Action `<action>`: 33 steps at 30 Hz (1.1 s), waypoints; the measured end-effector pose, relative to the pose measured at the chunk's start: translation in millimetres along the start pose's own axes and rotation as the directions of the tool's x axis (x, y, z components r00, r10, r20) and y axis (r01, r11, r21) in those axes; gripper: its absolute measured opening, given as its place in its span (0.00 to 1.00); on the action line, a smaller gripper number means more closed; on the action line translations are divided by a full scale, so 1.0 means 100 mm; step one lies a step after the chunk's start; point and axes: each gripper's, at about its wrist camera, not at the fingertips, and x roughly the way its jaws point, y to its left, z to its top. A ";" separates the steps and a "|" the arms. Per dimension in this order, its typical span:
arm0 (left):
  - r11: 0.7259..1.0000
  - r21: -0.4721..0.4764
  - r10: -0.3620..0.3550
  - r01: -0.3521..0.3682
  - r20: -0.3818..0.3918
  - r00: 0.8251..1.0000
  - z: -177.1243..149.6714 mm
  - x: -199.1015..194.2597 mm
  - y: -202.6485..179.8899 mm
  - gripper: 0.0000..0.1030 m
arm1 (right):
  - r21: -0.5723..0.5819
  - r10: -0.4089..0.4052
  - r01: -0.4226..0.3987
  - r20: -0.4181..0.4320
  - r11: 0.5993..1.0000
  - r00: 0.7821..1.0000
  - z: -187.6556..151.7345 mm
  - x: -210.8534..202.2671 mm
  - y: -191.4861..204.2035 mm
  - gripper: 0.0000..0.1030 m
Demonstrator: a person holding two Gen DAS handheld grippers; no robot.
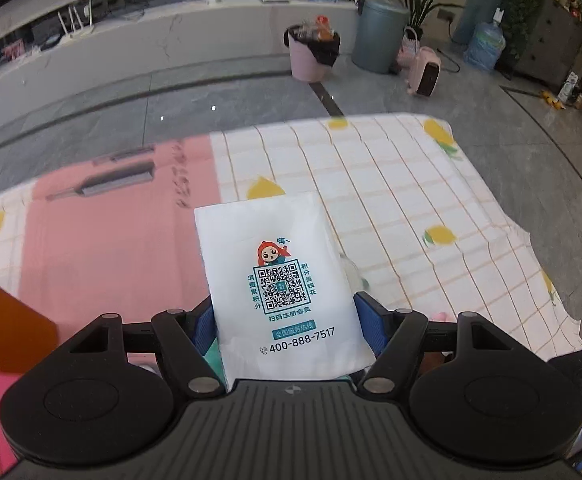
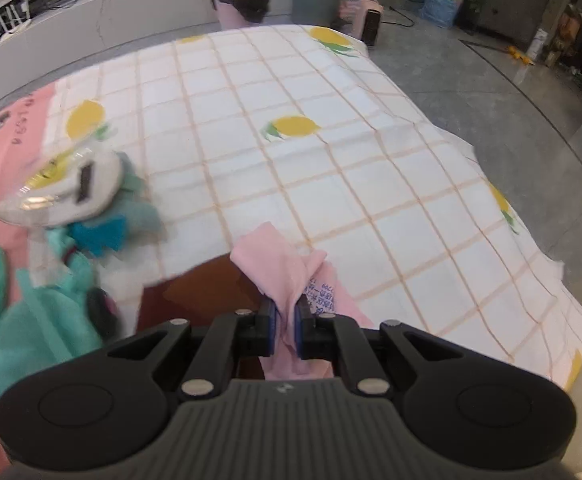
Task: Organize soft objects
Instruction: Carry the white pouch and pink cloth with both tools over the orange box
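Left tongs (image 1: 285, 316): my jaws stand wide, clamped on the sides of a flat white plastic packet printed with a QR code and cartoon figure (image 1: 279, 280), held up above the worktop's white lemon-print checked cloth (image 1: 391, 184). Right tongs (image 2: 285, 320): nearly shut, pinching a fold of soft pink cloth with blue printed lettering (image 2: 287, 276). At left in the right view, a blurred teal plush toy with a white face (image 2: 63, 240) hangs above the worktop.

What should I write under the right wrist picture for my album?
Right gripper pinching a pink cloth above the lemon tablecloth, teal plush toy alongside.
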 end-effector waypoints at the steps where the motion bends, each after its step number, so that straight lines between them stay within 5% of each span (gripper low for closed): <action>1: 1.000 0.004 0.000 0.000 0.009 1.000 0.03 -0.04 0.05 0.78 | 0.001 -0.005 0.005 -0.002 1.000 1.000 0.04 -0.01 0.03 0.06; 10: 0.997 -0.074 0.024 -0.020 0.058 0.998 0.28 -0.38 0.65 0.78 | 0.058 -0.021 0.015 0.096 0.998 0.995 0.48 -0.57 0.40 0.06; 20: 0.968 -0.234 0.112 -0.090 0.083 0.990 0.25 -0.80 1.90 0.78 | -0.153 0.148 -0.112 0.248 0.982 0.957 0.57 -1.57 1.86 0.06; 25: 0.931 -0.332 0.195 -0.155 0.091 0.977 0.03 -1.11 2.59 0.78 | -0.296 0.319 -0.240 0.255 0.924 0.913 0.29 -1.99 2.66 0.06; 29: 0.935 -0.345 0.135 -0.087 0.118 0.984 -0.29 -1.38 3.02 0.78 | -0.348 0.518 -0.440 0.172 0.828 0.838 -0.01 -2.14 3.05 0.06; 33: 0.921 -0.359 0.208 -0.148 0.133 0.969 -0.59 -1.53 3.23 0.78 | -0.366 0.598 -0.529 0.102 0.766 0.795 -0.28 -2.16 3.26 0.06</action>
